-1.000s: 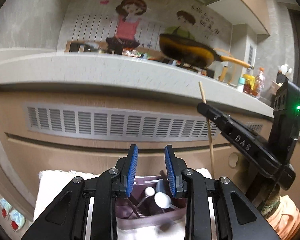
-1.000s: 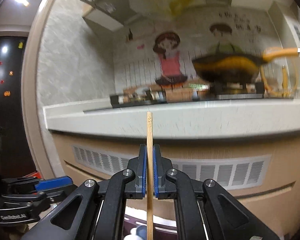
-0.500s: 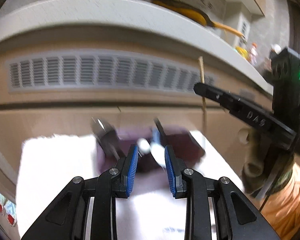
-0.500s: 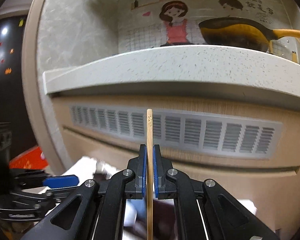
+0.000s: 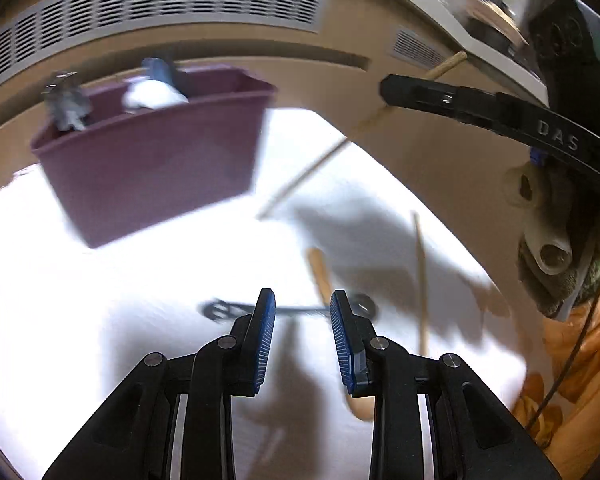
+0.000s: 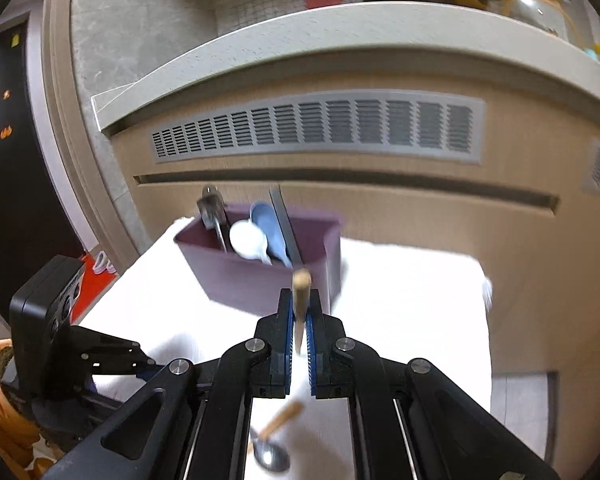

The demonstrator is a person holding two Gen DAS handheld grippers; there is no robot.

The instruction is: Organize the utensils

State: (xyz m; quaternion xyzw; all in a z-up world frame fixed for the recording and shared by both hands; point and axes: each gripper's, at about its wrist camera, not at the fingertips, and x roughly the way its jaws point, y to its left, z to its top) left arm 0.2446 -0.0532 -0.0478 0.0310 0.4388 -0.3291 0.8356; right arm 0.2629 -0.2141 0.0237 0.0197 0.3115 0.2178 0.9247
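Note:
My left gripper (image 5: 303, 312) hangs open over the white cloth (image 5: 120, 300), with nothing between its pads. Just beyond its tips a thin black utensil (image 5: 228, 309) lies flat, crossed by a wooden-handled spoon (image 5: 319, 270). A loose chopstick (image 5: 421, 280) lies to the right of them. My right gripper (image 6: 299, 300) is shut on another chopstick (image 6: 301, 280), which slants down toward the cloth in the left wrist view (image 5: 308, 168). The maroon bin (image 6: 252, 276) stands ahead, holding a white spoon (image 6: 247, 238), a blue spoon (image 6: 266, 220) and a metal utensil (image 6: 212, 204).
A beige cabinet front with a grey vent grille (image 6: 320, 128) rises right behind the cloth, under a pale counter edge (image 6: 300, 36). An orange sleeve (image 5: 580, 360) is at the right. The left gripper's body (image 6: 60, 320) sits low left in the right wrist view.
Both grippers have dropped and tipped down from facing the counter to facing the cloth and bin. The right gripper still holds its chopstick. The left gripper's jaws stay apart.

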